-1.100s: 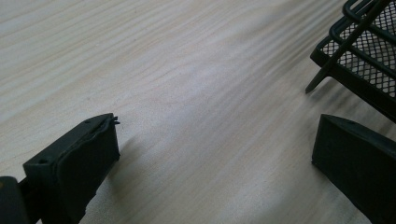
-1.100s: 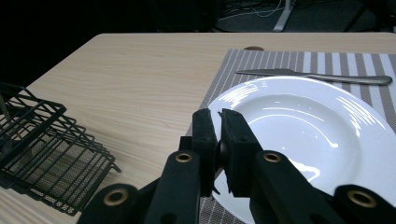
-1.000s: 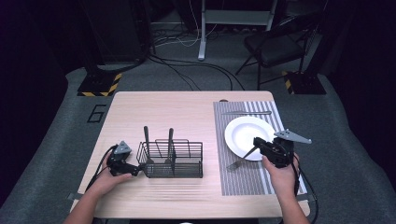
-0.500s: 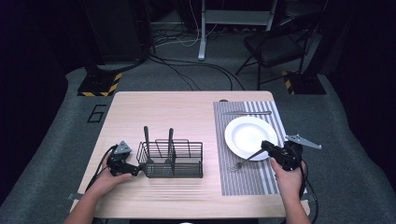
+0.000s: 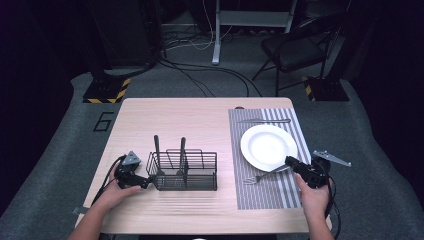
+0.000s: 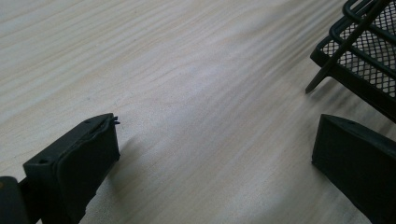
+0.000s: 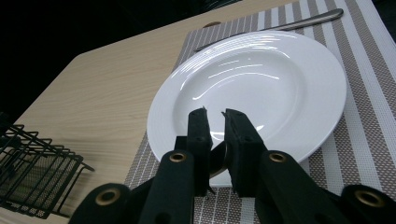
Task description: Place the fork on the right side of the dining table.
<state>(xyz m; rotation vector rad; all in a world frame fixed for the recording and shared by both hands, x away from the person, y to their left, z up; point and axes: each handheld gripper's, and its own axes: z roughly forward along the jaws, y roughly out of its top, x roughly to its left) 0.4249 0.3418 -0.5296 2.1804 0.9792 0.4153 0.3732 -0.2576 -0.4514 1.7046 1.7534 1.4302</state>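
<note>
A silver fork (image 5: 260,176) lies on the striped placemat (image 5: 260,197), just in front of the white plate (image 5: 268,146). My right gripper (image 5: 290,162) is shut on the fork's handle at the plate's near right rim. In the right gripper view the jaws (image 7: 214,114) pinch a strip of metal, the fork (image 7: 217,161), with the plate (image 7: 261,79) behind them. My left gripper (image 5: 144,183) rests on the table at the left end of the black wire basket (image 5: 200,172). Its jaws (image 6: 219,130) stand wide open over bare wood, the basket (image 6: 369,51) just beyond them.
Two dark-handled utensils (image 5: 156,150) stand upright in the basket's left part. A knife (image 5: 263,120) lies across the placemat's far end, beyond the plate. The table's right edge (image 5: 302,165) runs close to my right hand. Chair and cables sit on the floor beyond the table.
My right hand has rolled, swinging its grey plate from above out to the right, and shifted slightly toward the near right. The fork's tines and the left gripper stay put.
</note>
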